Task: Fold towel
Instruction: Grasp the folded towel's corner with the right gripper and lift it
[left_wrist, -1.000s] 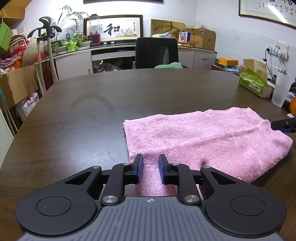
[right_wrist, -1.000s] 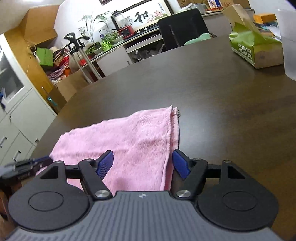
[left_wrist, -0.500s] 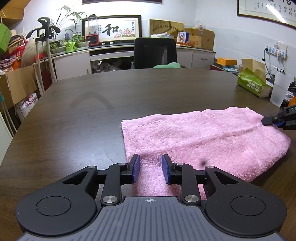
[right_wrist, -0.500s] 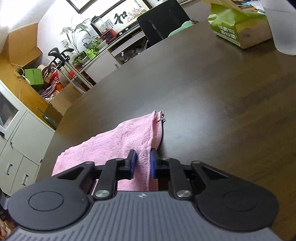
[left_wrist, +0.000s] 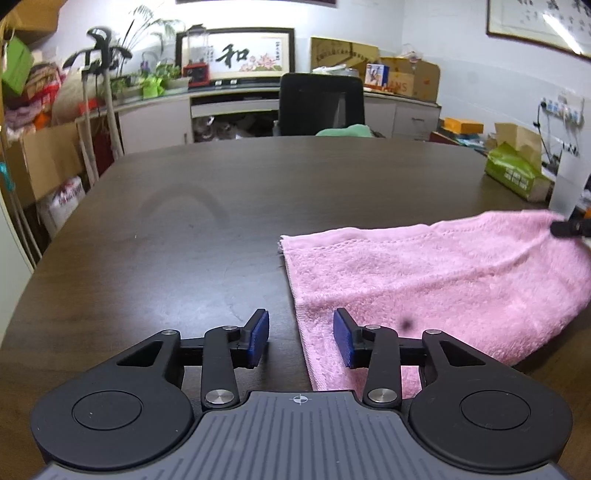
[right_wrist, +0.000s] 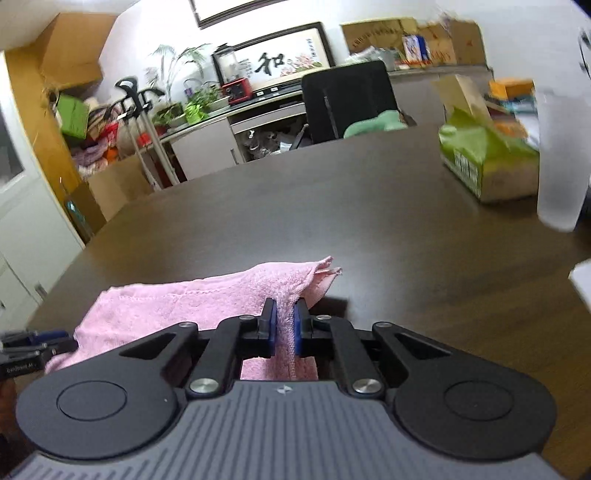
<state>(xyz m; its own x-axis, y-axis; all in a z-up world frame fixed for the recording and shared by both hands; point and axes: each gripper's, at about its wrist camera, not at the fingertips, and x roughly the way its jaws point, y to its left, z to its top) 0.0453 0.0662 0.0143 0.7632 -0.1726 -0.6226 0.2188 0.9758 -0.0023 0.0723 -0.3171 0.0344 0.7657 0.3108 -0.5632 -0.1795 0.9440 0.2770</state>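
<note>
A pink towel lies on the dark wooden table. My left gripper hovers at its near left edge. Its jaws are opening; the towel's hem lies between the blue pads, which do not press on it. In the right wrist view my right gripper has its jaws closing on the towel, pinching the right edge and holding it raised off the table. The right gripper's tip shows at the towel's far right corner in the left wrist view. The left gripper is partly visible at that frame's left edge.
A green tissue box and a translucent cup stand at the table's right side. A black chair sits behind the far edge. Cabinets and clutter line the walls.
The left jaws have spread apart and let go of the towel's hem. The right jaws went from wide open to pinching the towel's right edge, which has lifted.
</note>
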